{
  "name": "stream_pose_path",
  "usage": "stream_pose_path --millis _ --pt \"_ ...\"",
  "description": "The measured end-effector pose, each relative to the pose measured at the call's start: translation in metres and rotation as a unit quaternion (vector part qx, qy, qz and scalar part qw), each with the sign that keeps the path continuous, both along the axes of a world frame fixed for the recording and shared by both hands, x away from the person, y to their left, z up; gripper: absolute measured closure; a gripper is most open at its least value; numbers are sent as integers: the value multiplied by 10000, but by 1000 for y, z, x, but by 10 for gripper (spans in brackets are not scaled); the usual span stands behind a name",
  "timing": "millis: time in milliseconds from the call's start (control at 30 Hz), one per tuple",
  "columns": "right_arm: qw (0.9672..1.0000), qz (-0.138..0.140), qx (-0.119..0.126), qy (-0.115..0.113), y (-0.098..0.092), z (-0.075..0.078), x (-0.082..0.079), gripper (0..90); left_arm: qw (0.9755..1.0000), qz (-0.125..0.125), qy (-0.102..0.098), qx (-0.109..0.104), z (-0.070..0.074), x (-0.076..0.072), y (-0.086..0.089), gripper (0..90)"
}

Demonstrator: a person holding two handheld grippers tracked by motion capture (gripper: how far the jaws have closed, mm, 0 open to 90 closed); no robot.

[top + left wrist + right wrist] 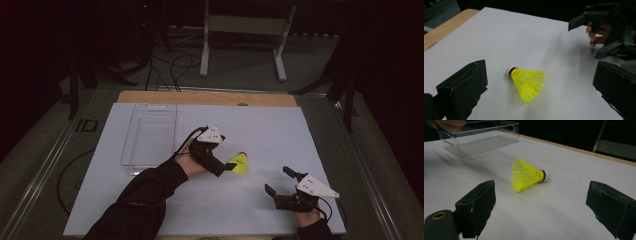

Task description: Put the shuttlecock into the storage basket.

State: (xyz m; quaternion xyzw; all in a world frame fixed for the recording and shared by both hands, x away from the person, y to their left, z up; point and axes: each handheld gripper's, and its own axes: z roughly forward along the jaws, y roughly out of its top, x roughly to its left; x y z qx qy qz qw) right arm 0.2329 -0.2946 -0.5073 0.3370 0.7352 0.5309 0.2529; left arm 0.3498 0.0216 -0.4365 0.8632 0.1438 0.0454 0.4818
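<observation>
Shuttlecock (239, 163) lies on its side on the white table (280, 135), near the middle, yellow skirt and white cork both resting on the surface. I have my left gripper (231, 166) just beside it, jaws spread wide, nothing between them; in the left gripper view the shuttlecock (527, 83) sits loose between the two jaws. My right gripper (278, 181) is well apart at the near right, jaws also wide. Clear bin (149, 135) stands at the far left.
</observation>
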Motion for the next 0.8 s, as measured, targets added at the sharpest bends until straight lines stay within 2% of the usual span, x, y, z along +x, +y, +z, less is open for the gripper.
stream_pose_path --millis 333,500,633,800 --pt "10000 26 6 20 0 0 0 88 9995 -79 107 304 -27 10 -18 49" --pt "10000 42 14 21 0 0 0 89 9987 -79 72 498 -37 14 -23 146" --pt "10000 55 19 29 1 -1 0 89 9974 -45 58 714 -45 17 -26 179" --pt "10000 68 14 40 1 -1 1 88 9953 33 69 962 -57 21 -29 270"
